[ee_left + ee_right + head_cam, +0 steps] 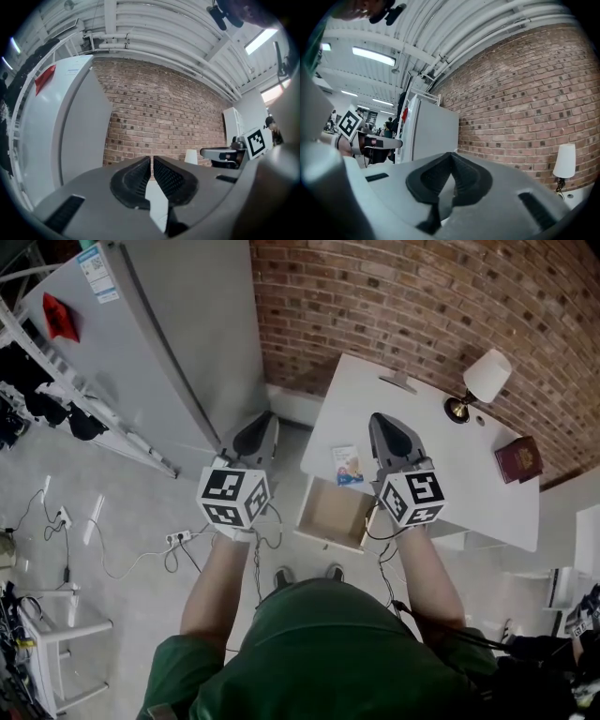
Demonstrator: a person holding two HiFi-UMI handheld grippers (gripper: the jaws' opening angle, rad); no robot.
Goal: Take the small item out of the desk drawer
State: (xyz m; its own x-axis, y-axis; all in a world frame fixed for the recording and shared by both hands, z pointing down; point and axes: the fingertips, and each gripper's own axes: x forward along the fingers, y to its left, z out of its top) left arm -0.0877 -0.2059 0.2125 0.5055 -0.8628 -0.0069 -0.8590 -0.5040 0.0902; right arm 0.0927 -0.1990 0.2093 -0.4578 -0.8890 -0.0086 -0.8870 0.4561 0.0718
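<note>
The white desk (441,484) stands at 1 o'clock from the person, its far edge against the brick wall (394,296). Its drawer (330,515) is pulled out toward the person at the desk's near left corner, showing a bare brown bottom. The small item (347,465), a pale packet with blue print, lies flat on the desk top just beyond the drawer, at 12 o'clock from it and near the desk's left edge.

The left gripper (263,420) hangs over the floor at 9 o'clock from the small item, off the desk. In its own view the two ribbed pads stand together with only a thin slit between them and nothing in it. The right gripper (382,420) hangs above the desk at 3 o'clock from the small item, just beside it; its marker cube covers the drawer's right front corner. Its jaws meet at the tips and hold nothing.

Farther along the desk, a table lamp (480,382) with a white shade stands at 2 o'clock near the wall, and a maroon booklet (518,458) lies at 3 o'clock. A tall white cabinet (159,334) fills the 10 o'clock side, next to a rack of dark clothes (47,404). Cables and a power strip (178,538) trail over the floor at 8 o'clock.
</note>
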